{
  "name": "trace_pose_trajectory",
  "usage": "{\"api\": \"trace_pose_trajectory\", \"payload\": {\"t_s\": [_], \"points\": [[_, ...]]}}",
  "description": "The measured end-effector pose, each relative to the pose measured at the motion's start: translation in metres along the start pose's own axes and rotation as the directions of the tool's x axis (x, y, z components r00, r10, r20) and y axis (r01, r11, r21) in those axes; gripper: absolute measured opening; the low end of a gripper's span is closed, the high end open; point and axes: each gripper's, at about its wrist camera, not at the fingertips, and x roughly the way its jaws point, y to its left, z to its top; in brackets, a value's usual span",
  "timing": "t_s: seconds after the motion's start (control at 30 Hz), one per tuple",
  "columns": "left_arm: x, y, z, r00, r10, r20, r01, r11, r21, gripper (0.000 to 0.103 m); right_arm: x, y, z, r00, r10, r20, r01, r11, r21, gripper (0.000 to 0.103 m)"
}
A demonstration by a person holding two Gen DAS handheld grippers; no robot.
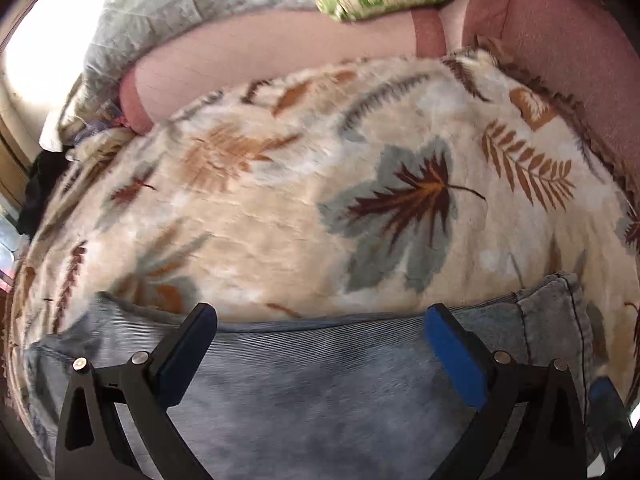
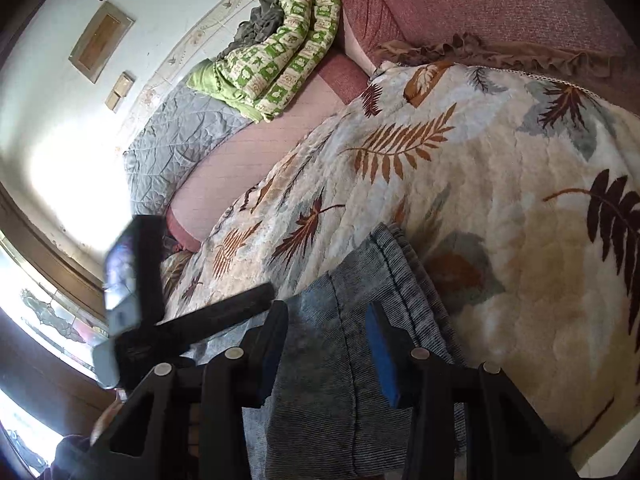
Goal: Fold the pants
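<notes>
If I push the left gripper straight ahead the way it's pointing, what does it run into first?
Probably the leaf-print blanket just past the jeans' far edge; the left gripper is open above the denim. Depth is unclear.

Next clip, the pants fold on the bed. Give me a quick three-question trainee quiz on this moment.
1. True or false: the left gripper is shut on the pants.
2. What do the pants lie on? A) bare floor B) leaf-print blanket C) wooden table
3. Fill in: the folded quilt at the far end is ____ and cream.

Key: 1 false, its fingers stand apart over the denim, as do the right gripper's. 2 B. 3 green.
</notes>
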Motion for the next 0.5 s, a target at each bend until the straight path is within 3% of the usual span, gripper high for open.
{"api": "trace_pose_trajectory", "payload": {"t_s": [0.2, 0.4, 0.5], "points": [[-0.032, 0.056, -0.039, 0.998, 0.070, 0.000, -0.070, 0.997, 0.030, 0.103, 0.007, 0.023, -0.012, 0.999, -0.007, -0.036, 0.003, 0.993, -0.115, 0.044], [-0.024, 0.091, -0.096, 0.986, 0.132, -0.100, -0.129, 0.991, 0.037, 0.103, 0.023, 0.036, -0.029, 0.992, -0.023, -0.121, 0.001, 0.984, -0.180, 0.044], [-0.003, 0.099, -0.107, 0.978, 0.122, -0.167, -0.123, 0.992, 0.005, 0.103, 0.036, 0.041, -0.036, 0.984, -0.039, -0.173, 0.004, 0.979, -0.202, 0.044]]}}
